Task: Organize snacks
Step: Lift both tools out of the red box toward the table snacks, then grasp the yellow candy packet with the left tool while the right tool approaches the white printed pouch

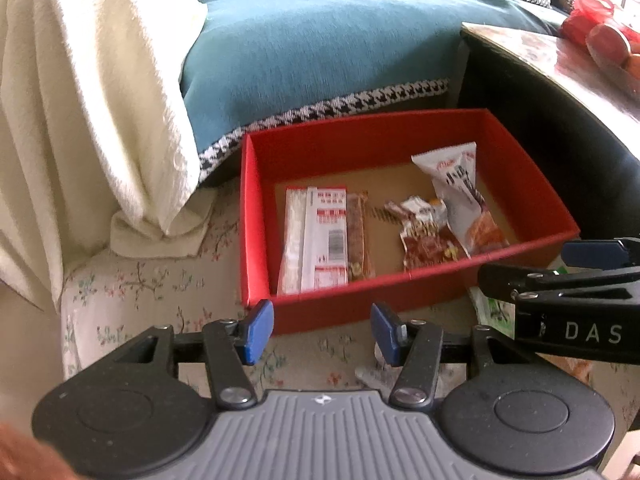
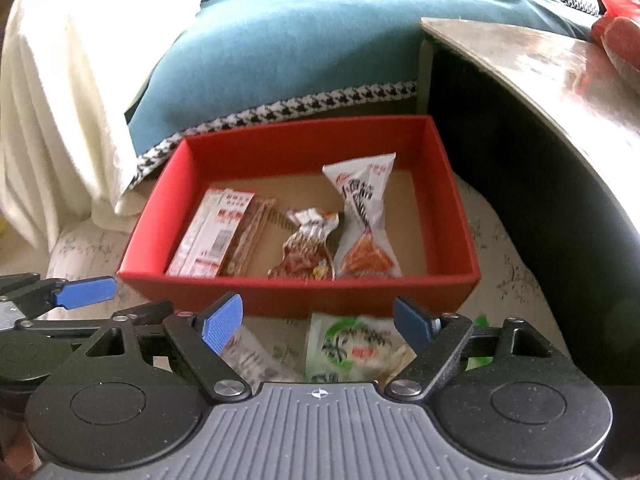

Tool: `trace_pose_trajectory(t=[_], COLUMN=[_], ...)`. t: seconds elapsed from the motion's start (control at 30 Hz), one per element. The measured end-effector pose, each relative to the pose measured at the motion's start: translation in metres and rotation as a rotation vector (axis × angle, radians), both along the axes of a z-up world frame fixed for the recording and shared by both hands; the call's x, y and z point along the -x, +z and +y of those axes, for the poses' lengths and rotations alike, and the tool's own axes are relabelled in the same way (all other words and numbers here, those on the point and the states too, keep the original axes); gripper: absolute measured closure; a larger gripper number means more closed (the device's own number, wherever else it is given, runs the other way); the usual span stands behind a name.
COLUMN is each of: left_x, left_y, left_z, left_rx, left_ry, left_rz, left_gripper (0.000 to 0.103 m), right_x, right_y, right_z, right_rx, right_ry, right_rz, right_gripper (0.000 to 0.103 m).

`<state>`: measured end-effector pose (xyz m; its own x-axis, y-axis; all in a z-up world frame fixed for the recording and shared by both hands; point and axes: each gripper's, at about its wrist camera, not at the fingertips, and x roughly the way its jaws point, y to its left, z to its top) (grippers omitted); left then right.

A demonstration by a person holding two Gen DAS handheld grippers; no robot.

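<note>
Right gripper [image 2: 318, 326], spread and empty, hovers over the green snack packet [image 2: 352, 346]: light, crinkly, best pinched at its edge.

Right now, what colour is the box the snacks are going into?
Red, with a plain brown cardboard floor. The box shows best in the right wrist view.
</note>
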<state>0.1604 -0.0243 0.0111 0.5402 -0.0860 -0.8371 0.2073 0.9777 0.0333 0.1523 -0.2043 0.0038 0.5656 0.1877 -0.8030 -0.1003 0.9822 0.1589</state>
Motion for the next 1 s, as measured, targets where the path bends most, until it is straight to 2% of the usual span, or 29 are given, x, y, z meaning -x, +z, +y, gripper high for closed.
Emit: trace_pose_trajectory(t=[0.17,0.23,0.27,0.4,0.53,0.73,0.9,1.0], left_x=[0.018,0.027,0.032,0.055,0.073,0.087,0.089,0.092], left_y=[-0.006,-0.012,-0.016,-0.028,-0.036,-0.057,-0.072,-0.075], left_z=[0.007,0.01,0.011,0.009,0.013,0.027,0.034,0.027], left_rx=[0.001,-0.008,-0.009,-0.012,-0.009,-0.01,0.021,-0.002], left_ry=[0.009,0.014,0.007,-0.007,0.009,0.082,0.158,0.156], left_rz=[0.025,0.036,0.046,0.076,0.101,0.165,0.211,0.192], left_gripper=[0.054,0.05,0.048,0.047,0.046,0.046,0.046,0.046], right_x=[0.018,0.024,0.027,0.041,0.047,0.045,0.046,0.043], right_y=[-0.006,-0.01,-0.011,-0.016,-0.017,-0.016,-0.018,-0.022], right_z=[0.007,0.01,0.013,0.03,0.037,0.029,0.032,0.036], right_rx=[0.019,0.015,0.013,0.031,0.053,0.03,0.037,0.046], right_ry=[0.028,0.05,0.065,0.137,0.16,0.15,0.183,0.207], right_rz=[0.015,0.027,0.032,0.036,0.035,0.037,0.048,0.058], right_gripper=[0.015,0.006,0.004,0.005,0.005,0.005,0.005,0.005])
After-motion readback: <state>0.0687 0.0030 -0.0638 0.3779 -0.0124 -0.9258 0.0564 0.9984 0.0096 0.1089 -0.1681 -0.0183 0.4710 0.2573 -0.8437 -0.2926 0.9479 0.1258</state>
